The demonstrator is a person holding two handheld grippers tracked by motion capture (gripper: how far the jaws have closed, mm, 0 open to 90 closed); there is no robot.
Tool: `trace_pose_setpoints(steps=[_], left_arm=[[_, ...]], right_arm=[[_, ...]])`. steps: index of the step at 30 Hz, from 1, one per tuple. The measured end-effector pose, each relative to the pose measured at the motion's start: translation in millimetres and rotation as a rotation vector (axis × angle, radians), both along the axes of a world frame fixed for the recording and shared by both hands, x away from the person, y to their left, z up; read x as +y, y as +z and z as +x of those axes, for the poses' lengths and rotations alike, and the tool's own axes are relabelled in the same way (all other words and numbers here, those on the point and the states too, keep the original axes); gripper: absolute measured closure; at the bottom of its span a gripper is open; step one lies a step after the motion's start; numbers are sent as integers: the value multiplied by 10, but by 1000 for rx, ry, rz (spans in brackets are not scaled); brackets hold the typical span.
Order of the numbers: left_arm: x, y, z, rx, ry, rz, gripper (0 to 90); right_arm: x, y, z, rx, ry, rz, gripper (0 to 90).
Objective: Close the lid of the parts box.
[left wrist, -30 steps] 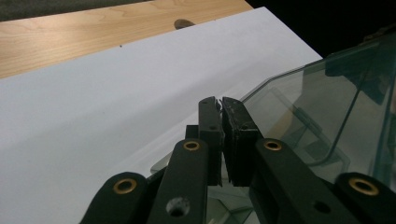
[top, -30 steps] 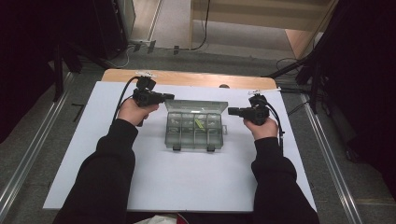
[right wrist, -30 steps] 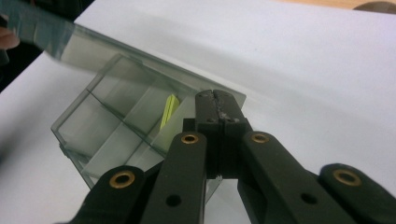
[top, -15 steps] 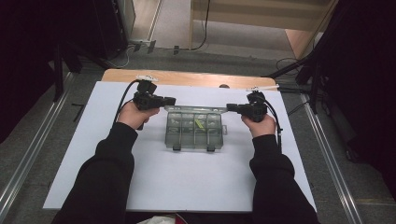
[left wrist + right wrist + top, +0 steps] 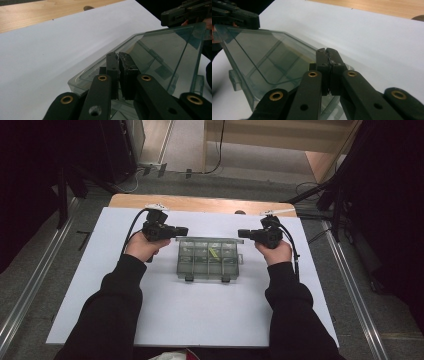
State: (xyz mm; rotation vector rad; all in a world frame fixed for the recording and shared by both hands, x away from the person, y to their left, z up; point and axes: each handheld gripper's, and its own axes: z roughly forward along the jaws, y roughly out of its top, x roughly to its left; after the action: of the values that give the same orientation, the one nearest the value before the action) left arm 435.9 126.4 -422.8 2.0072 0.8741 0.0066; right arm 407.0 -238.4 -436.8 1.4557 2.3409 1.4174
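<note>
A clear compartment box (image 5: 207, 265) lies in the middle of the white sheet (image 5: 165, 320), and a small yellow-green piece (image 5: 214, 253) is in one cell. Its lid (image 5: 210, 240) is tilted up on the far side. My left gripper (image 5: 186, 230) is shut, its tips against the lid's left end. My right gripper (image 5: 240, 233) is shut at the lid's right end. In the left gripper view the closed jaws (image 5: 118, 56) lie against the raised pane (image 5: 162, 50). The right gripper view has closed jaws (image 5: 327, 51) at the lid's corner (image 5: 262, 50). Nothing is visibly pinched.
A wooden tabletop (image 5: 200, 204) runs along the sheet's far edge. Metal rails (image 5: 30, 285) flank the table on both sides. Cables and stands stand on the floor beyond. The opposite gripper (image 5: 185, 12) appears past the lid in each gripper view.
Both grippers moved inward to the box's far corners. The lid, flat a second ago, has risen toward upright.
</note>
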Motion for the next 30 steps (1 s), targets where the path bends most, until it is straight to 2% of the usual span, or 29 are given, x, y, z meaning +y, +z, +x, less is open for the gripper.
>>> trace_pose_setpoints(steps=[12,30], left_arm=[[-8,-8,-86,-8,-22,5,858],[38,-56,-256,-10,-35,20,858]], right_arm=[[96,10,-109,22,47,-7,888],[177,44,-293,22,94,-20,884]])
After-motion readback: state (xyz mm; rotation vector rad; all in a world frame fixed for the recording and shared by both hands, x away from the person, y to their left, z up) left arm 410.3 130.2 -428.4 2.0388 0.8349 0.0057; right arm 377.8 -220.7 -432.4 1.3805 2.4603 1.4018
